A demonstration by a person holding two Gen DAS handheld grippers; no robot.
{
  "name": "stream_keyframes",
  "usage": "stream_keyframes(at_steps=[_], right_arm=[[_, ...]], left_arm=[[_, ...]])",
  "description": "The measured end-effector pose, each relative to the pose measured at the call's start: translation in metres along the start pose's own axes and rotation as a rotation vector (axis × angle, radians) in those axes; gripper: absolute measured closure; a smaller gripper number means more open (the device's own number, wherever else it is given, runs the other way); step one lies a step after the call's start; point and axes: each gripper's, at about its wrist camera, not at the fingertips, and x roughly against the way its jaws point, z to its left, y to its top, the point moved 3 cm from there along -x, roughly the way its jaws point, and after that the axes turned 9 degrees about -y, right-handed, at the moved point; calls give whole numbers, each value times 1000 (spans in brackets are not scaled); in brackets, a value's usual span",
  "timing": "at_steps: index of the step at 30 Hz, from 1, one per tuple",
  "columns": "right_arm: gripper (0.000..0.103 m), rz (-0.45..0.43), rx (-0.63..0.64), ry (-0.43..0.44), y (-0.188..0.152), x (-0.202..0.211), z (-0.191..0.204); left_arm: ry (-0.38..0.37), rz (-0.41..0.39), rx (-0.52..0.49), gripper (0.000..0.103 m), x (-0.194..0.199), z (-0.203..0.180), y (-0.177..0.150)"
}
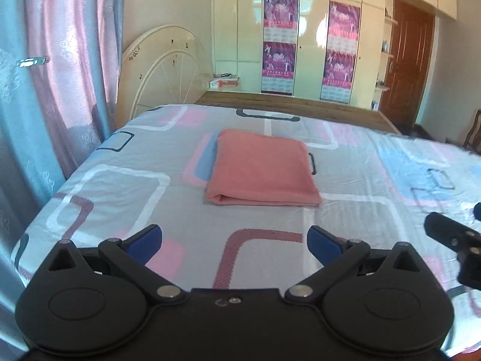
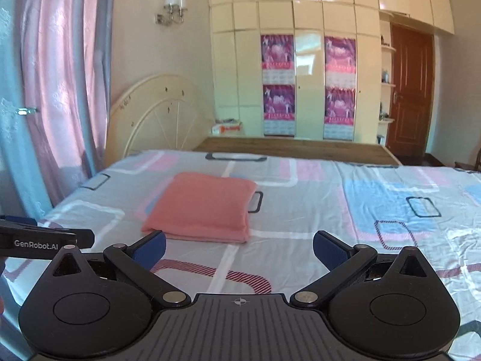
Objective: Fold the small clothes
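Item one: your left tool point(image 1: 234, 242), blue pads spread wide, nothing between them, held above the near edge of the bed point(image 1: 90, 180). Its side arm, seen from the right wrist, bore the white lettering "GenRobot.AI".

Item two: your right tool point(image 2: 239, 248), pads likewise spread wide and empty, also over the near edge.

Item three: the pink cloth point(image 1: 261, 168), folded into a flat rectangle, lay on the patterned sheet toward the middle of the bed, nearer its left edge, apart from both of your tools.

Item four: four purple posters point(image 2: 278, 51) hung on the cream wardrobe point(image 2: 309, 15) beyond the far edge; their print was too blurred to read.

Item five: a box point(image 2: 227, 128) by the headboard point(image 2: 156, 114), its label illegible.
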Motion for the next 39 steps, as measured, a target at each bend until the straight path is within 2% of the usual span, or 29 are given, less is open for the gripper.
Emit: stream_keyframes(at_steps=[6,12,19,39], right_arm=[[0,-53,13,-7,0,37,-2],[0,-59,16,-20,-2,43,-5],[0,-58,23,-46,-5,44,-6],[0,-58,21,-39,-8,40,-13]], left_arm=[[20,-36,-20,1,34,-7,-10],[13,-42,-9,1,49,-6,-14],[18,-40,-13,1,53,-4,-16],[22,-47,-7,1,54,-7,-15]])
